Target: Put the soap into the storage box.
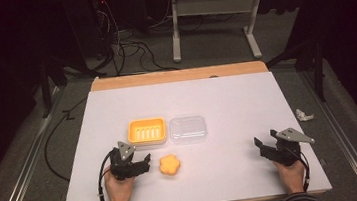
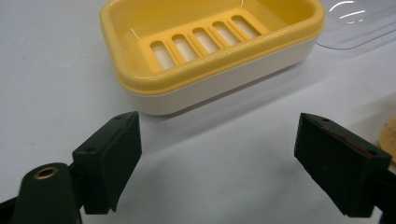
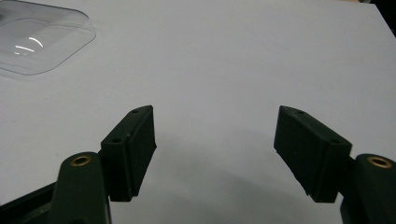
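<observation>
At lower left of the high view, the left claw (image 1: pixel 145 160) rests on the white tabletop (image 1: pixel 226 95) with jaws apart and empty. Just right lies the orange soap (image 1: pixel 169 165); above sit the yellow dish (image 1: pixel 146 132) and clear lid (image 1: pixel 188 129). A hasty pinch could squirt the soap sideways. At lower right, the right claw (image 1: pixel 260 143) gapes empty.

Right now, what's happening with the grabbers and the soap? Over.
Left gripper and right gripper open, holding nothing. Orange soap on table, beside left gripper. Yellow dish empty, clear lid beside it.
</observation>
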The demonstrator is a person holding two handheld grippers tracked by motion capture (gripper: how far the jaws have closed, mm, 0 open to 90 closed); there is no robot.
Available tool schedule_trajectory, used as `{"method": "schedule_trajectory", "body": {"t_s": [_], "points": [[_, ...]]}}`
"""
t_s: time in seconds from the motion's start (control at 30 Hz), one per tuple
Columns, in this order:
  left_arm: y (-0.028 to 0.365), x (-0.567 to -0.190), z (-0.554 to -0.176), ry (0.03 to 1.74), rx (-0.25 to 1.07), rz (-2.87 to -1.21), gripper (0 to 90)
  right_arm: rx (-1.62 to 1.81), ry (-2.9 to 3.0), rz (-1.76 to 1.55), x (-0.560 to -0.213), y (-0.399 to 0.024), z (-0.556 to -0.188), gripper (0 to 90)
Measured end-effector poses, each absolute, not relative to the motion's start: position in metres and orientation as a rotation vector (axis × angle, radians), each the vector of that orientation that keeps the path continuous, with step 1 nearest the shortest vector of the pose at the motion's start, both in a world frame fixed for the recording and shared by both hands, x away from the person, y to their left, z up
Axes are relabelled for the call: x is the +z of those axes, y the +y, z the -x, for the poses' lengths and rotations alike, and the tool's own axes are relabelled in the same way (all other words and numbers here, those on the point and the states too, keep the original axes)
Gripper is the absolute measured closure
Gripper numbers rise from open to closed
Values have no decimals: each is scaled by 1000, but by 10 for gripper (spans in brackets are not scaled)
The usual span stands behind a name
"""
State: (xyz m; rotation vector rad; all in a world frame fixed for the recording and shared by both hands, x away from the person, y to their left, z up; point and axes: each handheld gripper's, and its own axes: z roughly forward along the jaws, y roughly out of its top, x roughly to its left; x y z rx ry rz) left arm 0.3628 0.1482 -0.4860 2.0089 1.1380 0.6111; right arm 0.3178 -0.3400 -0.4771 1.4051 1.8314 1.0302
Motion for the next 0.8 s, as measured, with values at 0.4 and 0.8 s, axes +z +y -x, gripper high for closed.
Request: {"method": "schedule_trajectory", "body": {"t_s": [0.4, 0.8], "points": [[150, -485, -364, 1144, 586, -2010, 155, 1033, 1831, -1421, -477, -341, -319, 304], [149, -478, -362, 1131, 568, -1955, 158, 1038, 1844, -1405, -477, -341, -319, 304]]}}
